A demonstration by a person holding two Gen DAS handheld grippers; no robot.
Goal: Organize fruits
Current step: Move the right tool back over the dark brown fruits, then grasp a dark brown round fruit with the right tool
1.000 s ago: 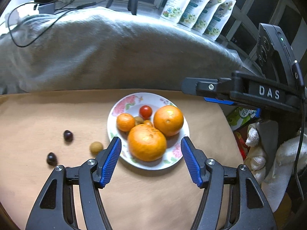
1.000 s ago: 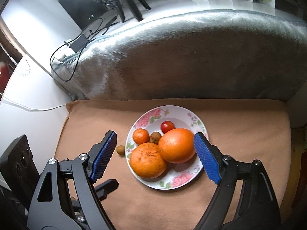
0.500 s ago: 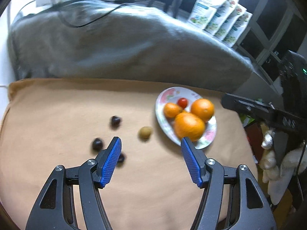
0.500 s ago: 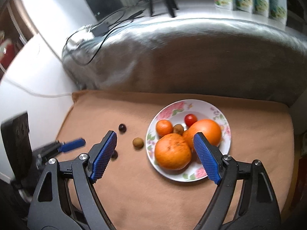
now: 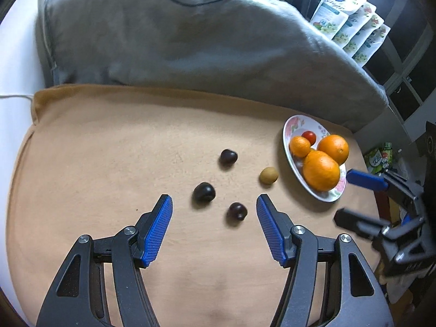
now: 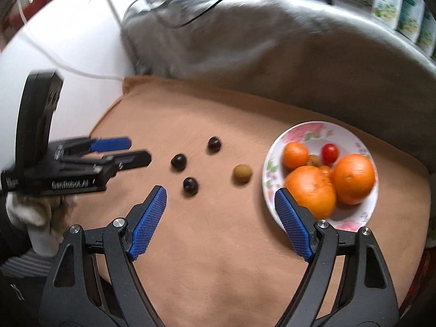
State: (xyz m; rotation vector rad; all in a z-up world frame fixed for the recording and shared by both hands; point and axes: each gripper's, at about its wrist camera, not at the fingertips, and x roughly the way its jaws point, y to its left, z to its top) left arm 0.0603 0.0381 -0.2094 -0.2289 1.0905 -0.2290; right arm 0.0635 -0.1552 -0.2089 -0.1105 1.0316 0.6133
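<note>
Oranges (image 6: 310, 190) glossy on floral plate (image 6: 362, 147); dark cherries (image 6: 178, 161) loose.

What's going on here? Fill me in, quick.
A person is tidying fruit with two handheld tongs on a tan cloth. The plate already holds three oranges, a cherry tomato and a small brown fruit. Three dark cherries and a tan fruit lie loose on the cloth beside it. The left tongs hang open over the cherries, holding nothing. The right tongs, jaws just narrowing, are also empty, near the plate's edge.
</note>
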